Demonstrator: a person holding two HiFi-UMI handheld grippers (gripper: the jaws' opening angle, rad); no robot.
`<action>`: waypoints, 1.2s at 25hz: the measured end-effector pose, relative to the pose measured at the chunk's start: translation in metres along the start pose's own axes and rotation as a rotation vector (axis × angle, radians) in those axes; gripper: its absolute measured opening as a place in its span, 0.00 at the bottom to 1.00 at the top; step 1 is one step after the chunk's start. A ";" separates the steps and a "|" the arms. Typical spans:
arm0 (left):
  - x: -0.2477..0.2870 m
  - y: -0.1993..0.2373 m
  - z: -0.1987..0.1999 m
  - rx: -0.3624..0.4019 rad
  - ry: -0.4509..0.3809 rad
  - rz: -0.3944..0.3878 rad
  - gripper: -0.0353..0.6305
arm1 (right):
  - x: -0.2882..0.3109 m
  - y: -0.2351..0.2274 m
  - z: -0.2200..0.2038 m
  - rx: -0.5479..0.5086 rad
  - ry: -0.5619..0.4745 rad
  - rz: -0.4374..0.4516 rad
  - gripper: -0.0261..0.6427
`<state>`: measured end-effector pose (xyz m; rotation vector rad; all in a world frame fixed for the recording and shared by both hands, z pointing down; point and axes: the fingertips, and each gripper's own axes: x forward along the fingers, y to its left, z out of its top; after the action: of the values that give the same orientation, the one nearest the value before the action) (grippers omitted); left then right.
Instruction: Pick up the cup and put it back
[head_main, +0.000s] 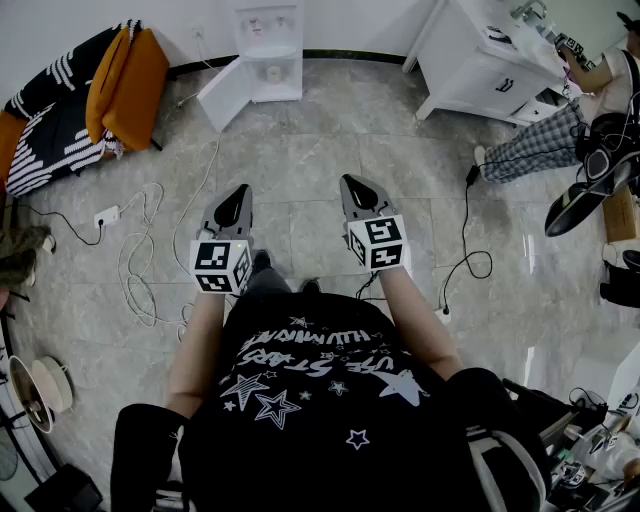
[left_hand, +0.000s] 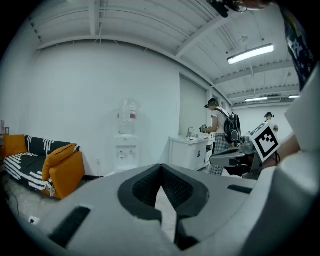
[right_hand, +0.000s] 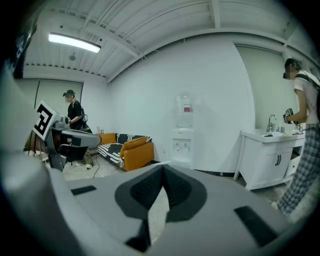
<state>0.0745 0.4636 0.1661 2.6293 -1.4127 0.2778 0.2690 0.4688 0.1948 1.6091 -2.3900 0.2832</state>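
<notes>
My left claw and right claw hang pressed together, empty, above the floor. No cup is in sight; it is probably light and stiff, best pinched at the rim.

Orange cushions on a black-and-white striped sofa; grey marbled floor tiles; white water dispenser; black shirt with white stars.
</notes>
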 end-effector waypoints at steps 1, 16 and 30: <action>0.000 0.001 -0.001 -0.008 0.004 0.003 0.06 | 0.000 0.001 0.000 -0.003 0.000 0.002 0.05; -0.002 -0.013 -0.009 -0.008 0.063 0.005 0.06 | -0.004 -0.006 0.000 0.018 -0.018 0.035 0.05; 0.020 0.049 -0.031 -0.054 0.101 0.053 0.06 | 0.052 -0.006 -0.008 0.087 -0.006 0.022 0.05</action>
<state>0.0419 0.4274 0.2033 2.5009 -1.4377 0.3671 0.2566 0.4233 0.2181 1.6231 -2.4331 0.3926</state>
